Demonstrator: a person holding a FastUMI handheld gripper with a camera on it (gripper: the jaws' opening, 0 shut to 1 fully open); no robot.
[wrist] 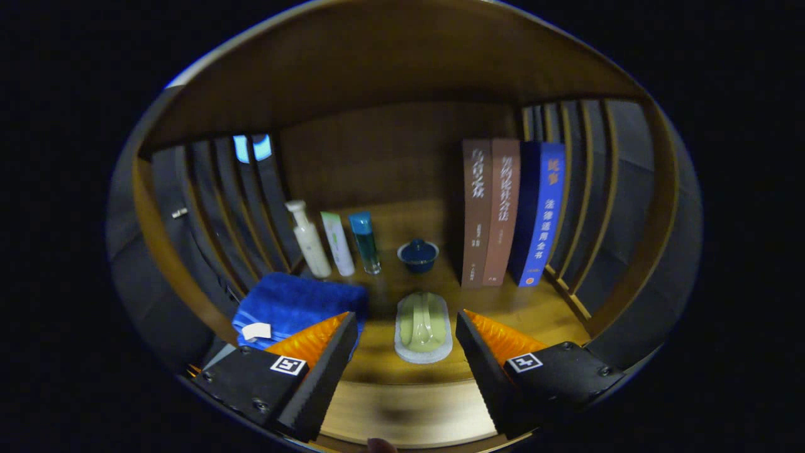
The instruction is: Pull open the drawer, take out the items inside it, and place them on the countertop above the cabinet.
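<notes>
My gripper (pixel 405 327) is open, its two fingers spread wide with nothing pressed between them. Just ahead, in the gap between the fingertips, a pale green brush with a white base (pixel 423 327) lies on the wooden countertop (pixel 534 308). A folded blue towel (pixel 295 305) with a white tag lies on the countertop by the left finger (pixel 314 358). Beyond the brush stands a small dark blue lidded cup (pixel 418 255).
Three bottles stand in a row behind the towel: a white one (pixel 308 239), a white-and-green tube (pixel 338 243) and a teal one (pixel 365 242). Three upright books (pixel 509 211) stand at the right. Slatted side walls and a wooden back panel (pixel 390 151) close the shelf in.
</notes>
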